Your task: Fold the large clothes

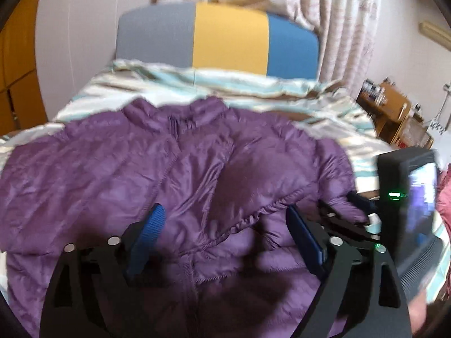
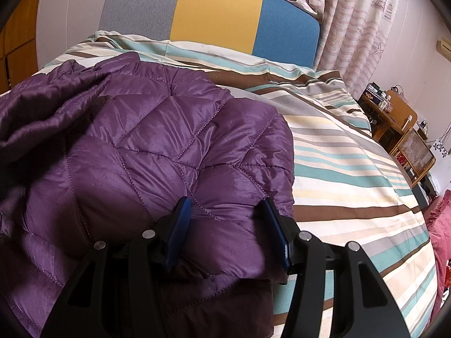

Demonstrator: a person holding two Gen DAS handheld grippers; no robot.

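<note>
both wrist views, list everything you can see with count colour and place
jacket: one, purple quilted, spread on the bed, near side
bed cover: one, striped cream, teal, brown and grey, under the jacket
headboard: one, grey, yellow and blue panels, far end of the bed
curtain: one, pale pink pattern, behind the headboard to the right
wooden furniture: brown pieces, far right by the wall, count unclear
pink fabric: one bunch, right edge
left gripper: one, black with blue pads, jaws open over the jacket
right gripper: one, black with blue pads, jaws closed on a thick fold of the jacket's edge
</note>
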